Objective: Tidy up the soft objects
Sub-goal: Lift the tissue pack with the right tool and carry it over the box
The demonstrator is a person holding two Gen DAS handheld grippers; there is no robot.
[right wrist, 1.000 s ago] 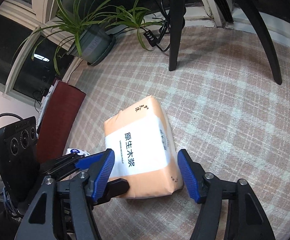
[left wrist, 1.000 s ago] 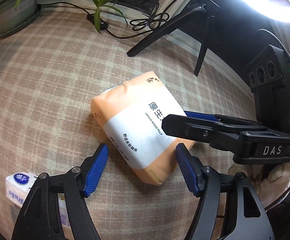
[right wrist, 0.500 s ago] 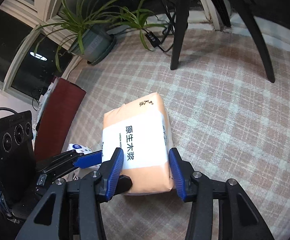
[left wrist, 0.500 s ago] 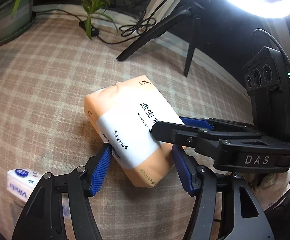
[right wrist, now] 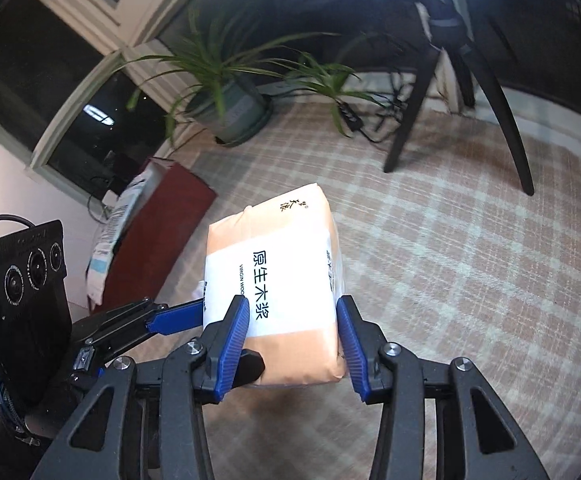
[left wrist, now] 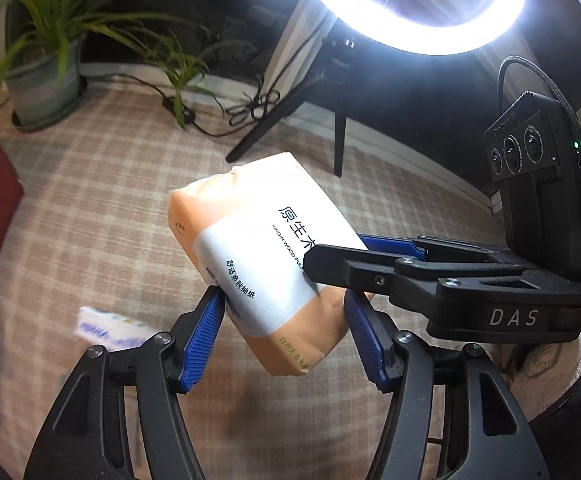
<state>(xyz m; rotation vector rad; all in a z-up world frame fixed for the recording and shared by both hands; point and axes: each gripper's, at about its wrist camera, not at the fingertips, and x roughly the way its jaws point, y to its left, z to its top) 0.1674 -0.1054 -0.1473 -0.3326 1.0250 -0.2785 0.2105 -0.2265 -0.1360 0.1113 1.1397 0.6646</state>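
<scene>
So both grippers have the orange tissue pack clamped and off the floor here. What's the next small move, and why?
Probably carry the tissue pack toward the red box on the left. The left gripper and right gripper both have their jaws pressed on it, it hangs above the plaid rug, and the box already holds a soft packet.

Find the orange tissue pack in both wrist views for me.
Left wrist: orange tissue pack at centre, gripped between both tongs.
Right wrist: centre, slightly left, between the blue pads.
Shared landmark: potted plant upper left; upper centre.
</scene>
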